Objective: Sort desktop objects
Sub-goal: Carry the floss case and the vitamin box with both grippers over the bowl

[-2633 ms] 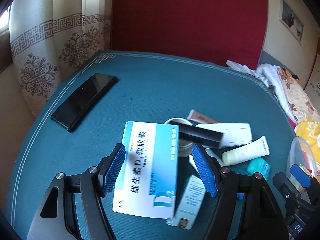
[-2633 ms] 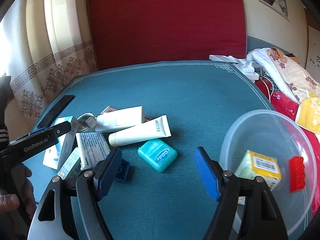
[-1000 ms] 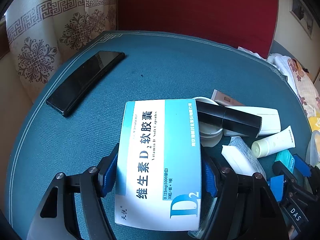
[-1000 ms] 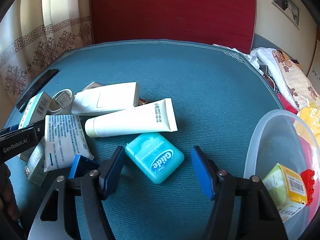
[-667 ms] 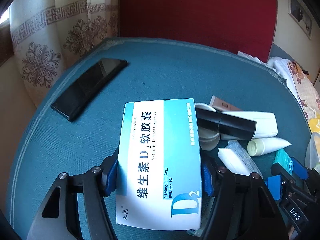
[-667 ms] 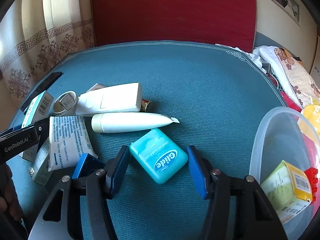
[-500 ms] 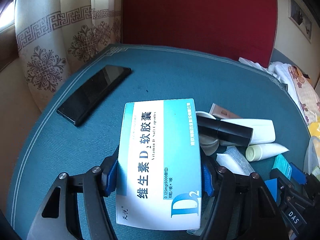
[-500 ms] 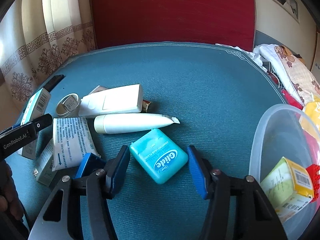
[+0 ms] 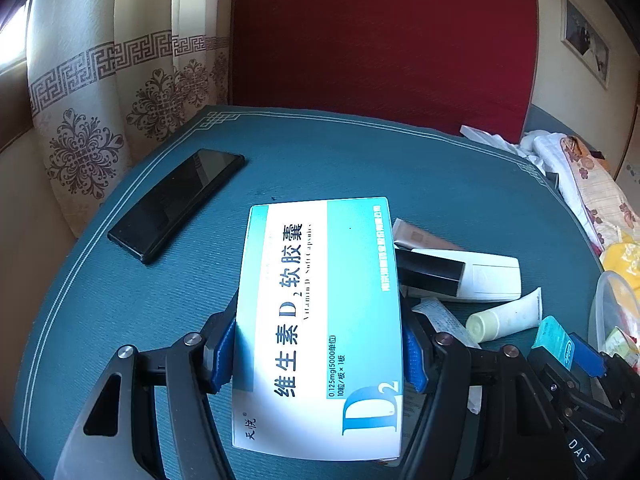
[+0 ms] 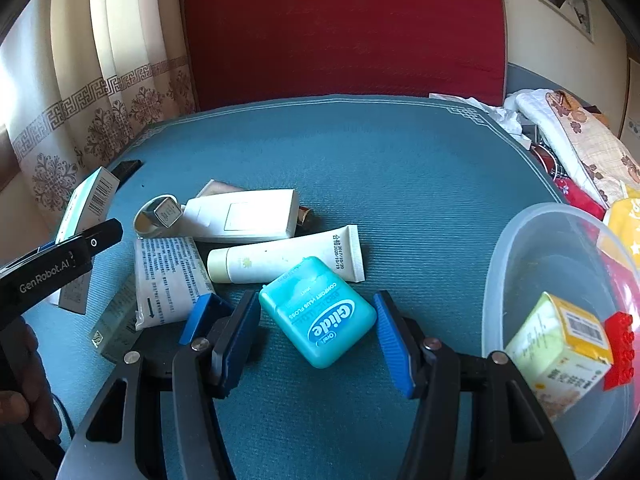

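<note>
Where curtains hang, teal tabletop.

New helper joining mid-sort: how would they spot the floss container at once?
Start at the clear plastic bowl on the teal tablecloth, then look toward the clutter beside it. The floss container lies between the right gripper pads, overlapping a white tube. It alone is turquoise, rounded, marked "Glide".

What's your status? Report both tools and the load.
Left tool shut on vitamin D box, lifted off the table. Right tool open, straddling the floss case, pads not pressing. White tube touches the case's far edge.
</note>
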A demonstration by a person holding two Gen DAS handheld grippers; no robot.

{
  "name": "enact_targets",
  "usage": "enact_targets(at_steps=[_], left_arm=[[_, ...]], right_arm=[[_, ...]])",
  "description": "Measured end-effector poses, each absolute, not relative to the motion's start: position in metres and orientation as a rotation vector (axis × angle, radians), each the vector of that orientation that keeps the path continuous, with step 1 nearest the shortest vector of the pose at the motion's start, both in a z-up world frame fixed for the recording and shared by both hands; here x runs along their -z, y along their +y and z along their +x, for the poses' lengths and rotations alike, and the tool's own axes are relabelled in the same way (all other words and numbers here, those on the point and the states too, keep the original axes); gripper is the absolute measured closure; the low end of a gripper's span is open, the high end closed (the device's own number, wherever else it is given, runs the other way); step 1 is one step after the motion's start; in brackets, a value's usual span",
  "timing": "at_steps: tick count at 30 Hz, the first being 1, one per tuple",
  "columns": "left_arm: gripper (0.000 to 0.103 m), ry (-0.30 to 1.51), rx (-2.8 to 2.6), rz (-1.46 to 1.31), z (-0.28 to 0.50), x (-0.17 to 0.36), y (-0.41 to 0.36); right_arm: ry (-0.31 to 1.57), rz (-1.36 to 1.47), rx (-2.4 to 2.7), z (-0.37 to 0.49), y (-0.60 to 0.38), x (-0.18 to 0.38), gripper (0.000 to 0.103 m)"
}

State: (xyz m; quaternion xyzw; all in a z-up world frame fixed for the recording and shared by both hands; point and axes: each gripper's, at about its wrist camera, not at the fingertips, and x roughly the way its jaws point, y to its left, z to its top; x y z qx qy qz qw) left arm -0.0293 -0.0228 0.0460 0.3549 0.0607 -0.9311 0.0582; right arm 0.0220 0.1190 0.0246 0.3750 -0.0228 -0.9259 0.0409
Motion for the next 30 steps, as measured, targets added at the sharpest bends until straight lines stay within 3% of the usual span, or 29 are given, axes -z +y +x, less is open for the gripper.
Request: enact_targets(at_steps=[30], left_arm=[[0.034,0.114,3.006,1.047,-0.01,-0.06,0.017]], right_arm=[[-0.229,1.12,3.009,0.056,0.176,-0.046,0.04]])
